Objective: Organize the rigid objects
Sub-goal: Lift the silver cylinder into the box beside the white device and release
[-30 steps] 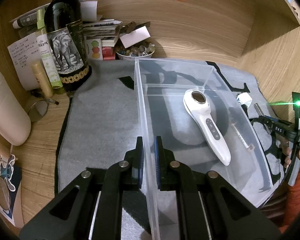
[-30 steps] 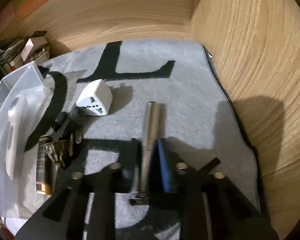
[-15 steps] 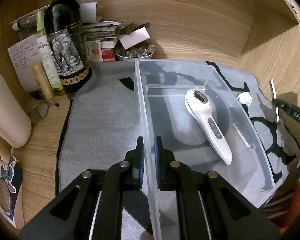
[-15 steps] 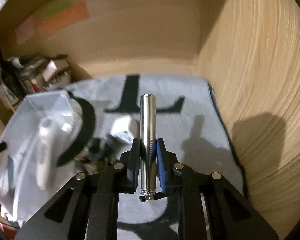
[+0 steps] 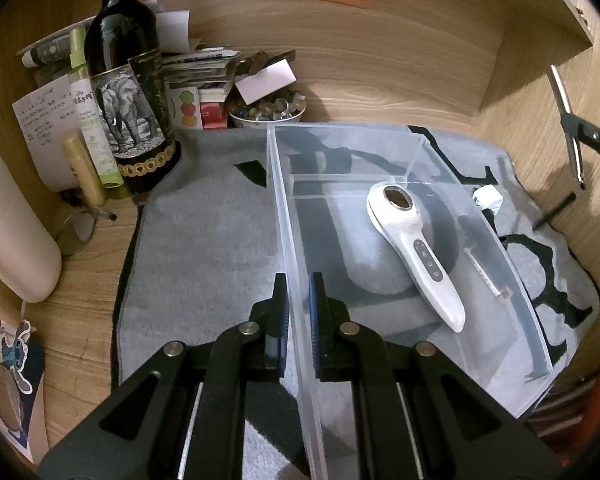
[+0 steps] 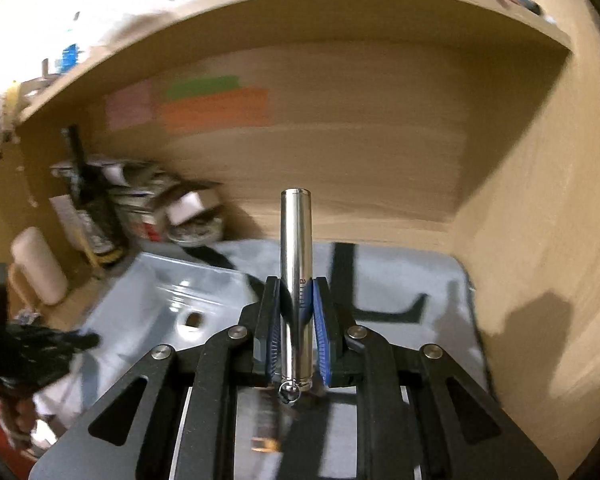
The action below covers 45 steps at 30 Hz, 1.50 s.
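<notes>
Clear plastic bin (image 5: 512,272), its wall pinched by left gripper (image 5: 298,292), holds a white massager (image 5: 414,248) and syringe (image 5: 486,274); right gripper (image 6: 296,300) clamps a steel tube (image 6: 296,248)

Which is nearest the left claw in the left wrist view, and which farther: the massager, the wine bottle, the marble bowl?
From the left claw, which grips the bin wall:
1. Massager, inside the bin, just right of the claw.
2. Wine bottle, standing at the far left, off the mat's corner.
3. Marble bowl, against the back wall behind the bin.

Glossy metal tube (image 6: 296,256) — clear smooth plastic bin (image 5: 416,160).
</notes>
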Each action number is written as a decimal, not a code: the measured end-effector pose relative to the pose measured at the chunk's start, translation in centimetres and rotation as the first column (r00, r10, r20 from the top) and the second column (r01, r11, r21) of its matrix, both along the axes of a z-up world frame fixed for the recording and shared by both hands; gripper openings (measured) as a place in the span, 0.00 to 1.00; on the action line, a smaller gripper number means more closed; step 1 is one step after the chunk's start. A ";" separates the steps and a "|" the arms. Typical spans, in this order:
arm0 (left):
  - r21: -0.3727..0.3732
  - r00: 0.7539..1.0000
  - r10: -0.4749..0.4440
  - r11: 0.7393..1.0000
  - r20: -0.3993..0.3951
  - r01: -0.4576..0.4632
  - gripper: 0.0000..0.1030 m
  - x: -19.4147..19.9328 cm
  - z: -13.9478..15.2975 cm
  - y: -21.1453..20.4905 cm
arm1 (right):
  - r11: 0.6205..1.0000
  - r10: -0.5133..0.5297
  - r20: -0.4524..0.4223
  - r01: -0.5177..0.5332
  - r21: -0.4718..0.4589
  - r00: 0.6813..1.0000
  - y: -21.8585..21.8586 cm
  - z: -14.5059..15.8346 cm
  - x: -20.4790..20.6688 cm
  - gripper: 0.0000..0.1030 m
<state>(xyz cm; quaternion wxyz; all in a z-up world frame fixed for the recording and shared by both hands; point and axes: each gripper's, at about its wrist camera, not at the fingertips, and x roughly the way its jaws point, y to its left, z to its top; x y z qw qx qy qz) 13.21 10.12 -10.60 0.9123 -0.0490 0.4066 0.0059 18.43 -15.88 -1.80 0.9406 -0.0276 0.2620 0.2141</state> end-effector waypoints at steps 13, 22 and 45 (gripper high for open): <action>-0.019 1.000 -0.024 1.000 0.012 0.024 0.08 -0.2 0.0 0.3 | 0.977 0.209 -0.021 -0.210 -0.039 0.978 9.3 -0.6 -1.6 0.14; -0.035 0.999 -0.037 0.999 0.020 0.038 0.08 -0.3 -0.1 0.5 | 0.951 0.250 -0.203 -0.279 -0.132 0.947 13.5 -5.5 -0.2 0.14; -0.030 0.999 -0.034 0.999 0.019 0.034 0.08 -0.3 -0.1 0.3 | 0.929 0.255 -0.302 -0.319 -0.186 0.918 13.3 -7.6 0.0 0.32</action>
